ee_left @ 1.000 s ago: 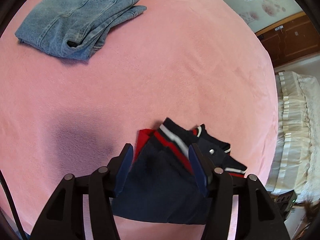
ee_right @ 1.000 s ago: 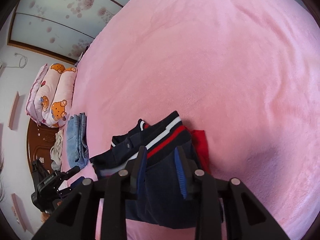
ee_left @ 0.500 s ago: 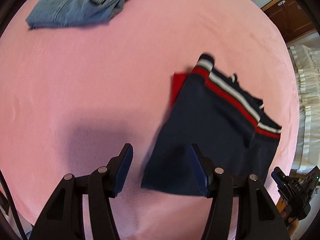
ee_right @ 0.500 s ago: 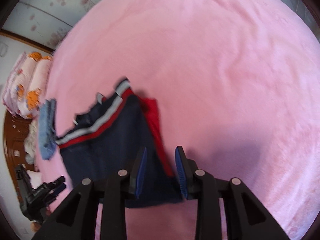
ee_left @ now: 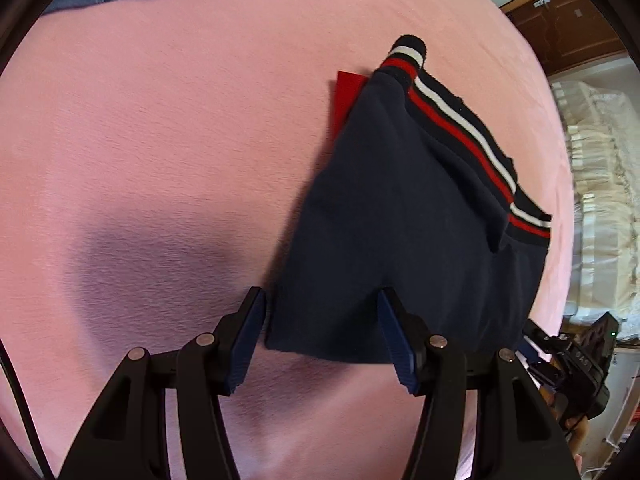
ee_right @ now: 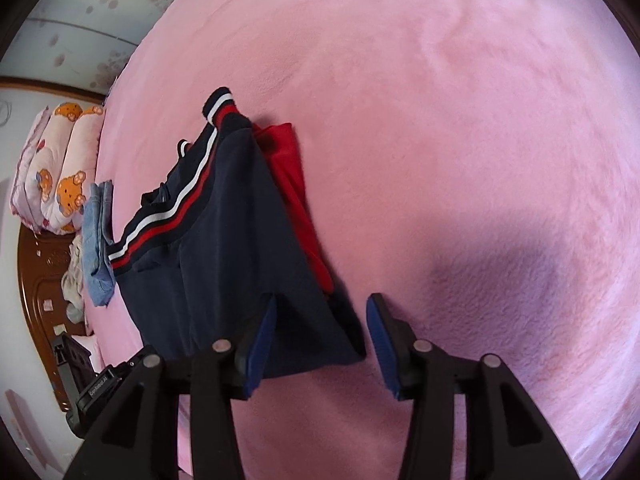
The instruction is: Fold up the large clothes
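Navy garment point(ee_left: 404, 216), folded, lay flat on pink blanket point(ee_left: 168, 128); left gripper point(ee_left: 322, 338) apart, right gripper point(ee_right: 322, 338) opening, each straddling a near corner unclamped, apparently releasing it.

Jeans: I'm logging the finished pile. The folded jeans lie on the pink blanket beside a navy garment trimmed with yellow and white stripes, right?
Not quite. The left wrist view shows the garment's stripes are red and white, not yellow and white. The rest holds: the folded jeans lie on the pink blanket beside it.
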Demonstrator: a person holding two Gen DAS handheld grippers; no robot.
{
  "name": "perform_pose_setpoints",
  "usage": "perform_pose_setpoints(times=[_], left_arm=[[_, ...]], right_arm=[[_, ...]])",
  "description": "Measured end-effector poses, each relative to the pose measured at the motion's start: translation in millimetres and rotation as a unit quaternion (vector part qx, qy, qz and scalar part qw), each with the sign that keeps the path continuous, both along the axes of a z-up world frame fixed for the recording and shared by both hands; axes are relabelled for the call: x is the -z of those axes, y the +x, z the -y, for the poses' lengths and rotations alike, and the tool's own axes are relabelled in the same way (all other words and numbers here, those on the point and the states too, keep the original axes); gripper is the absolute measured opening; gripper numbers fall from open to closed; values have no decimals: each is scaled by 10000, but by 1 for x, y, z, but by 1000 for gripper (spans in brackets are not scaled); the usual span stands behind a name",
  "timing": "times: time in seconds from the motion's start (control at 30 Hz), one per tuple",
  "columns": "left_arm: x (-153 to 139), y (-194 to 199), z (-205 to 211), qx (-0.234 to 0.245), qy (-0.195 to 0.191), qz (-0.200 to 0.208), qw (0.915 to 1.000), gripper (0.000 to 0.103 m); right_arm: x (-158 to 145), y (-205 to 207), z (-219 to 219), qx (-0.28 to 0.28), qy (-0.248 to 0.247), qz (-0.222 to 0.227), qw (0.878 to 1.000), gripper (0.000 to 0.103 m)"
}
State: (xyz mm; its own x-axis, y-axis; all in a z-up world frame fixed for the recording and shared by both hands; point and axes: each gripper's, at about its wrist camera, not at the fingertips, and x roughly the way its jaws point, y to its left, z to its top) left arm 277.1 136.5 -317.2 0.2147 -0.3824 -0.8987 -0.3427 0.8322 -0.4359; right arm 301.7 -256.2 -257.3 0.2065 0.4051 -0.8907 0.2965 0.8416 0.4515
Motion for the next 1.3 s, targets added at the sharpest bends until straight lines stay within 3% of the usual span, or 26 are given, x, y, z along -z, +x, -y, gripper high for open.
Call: perform_pose_setpoints(times=[0.1,0.13,0.2,0.23,0.33,0.5,0.73,0.8,0.83,0.97,1.07,1.17,1.27,1.3], left_arm=[[2,4,0,64,121,16,9999,48],[1,4,2,80,186,36,9998,42],[1,1,4,70,327,32,9994,31],[0,0,0,69,363,32,9993,20],[-4,-4,-5,77,359,55,9993,15],[-14,-11,-7,142,711,61,9974,10],[-12,-19,-19,70,680,-17,9977,9],[-18,-19,-16,170,884,55,9959,12],[-23,-15,-12,229,1043,57,9943,17],[-46,-14,-3,396,2200,216,9745,49],[-68,-16,-6,282,2541,550,9652,63],[-88,-16,-1,406,2416,965,9647,65],[-93,-11,13,677,2105,1068,9694,65],[-89,-1,37,762,2055,1091,9696,65]], right_arm=[[0,3,-3,-61,92,-6,9999,44],[0,4,-6,-125,110,12,9999,34],[-3,5,-11,-253,-144,62,9996,24],[-5,4,-13,-329,-315,117,9989,11],[-9,-2,-14,-464,-263,229,9983,3],[-12,-10,-12,-442,-440,317,9975,3],[-10,-12,-7,-465,-421,339,9975,3],[-15,-9,-11,-510,-466,506,9963,5],[-20,-9,-13,-535,-530,670,9949,7],[-44,-11,-27,-840,-1051,1380,9813,10],[-59,-11,-31,-955,-1211,1733,9727,13],[-66,-5,-40,-1240,-1053,1850,9692,13],[-61,0,-52,-1456,-822,1788,9696,13],[-57,2,-57,-1483,-740,1754,9704,13]])
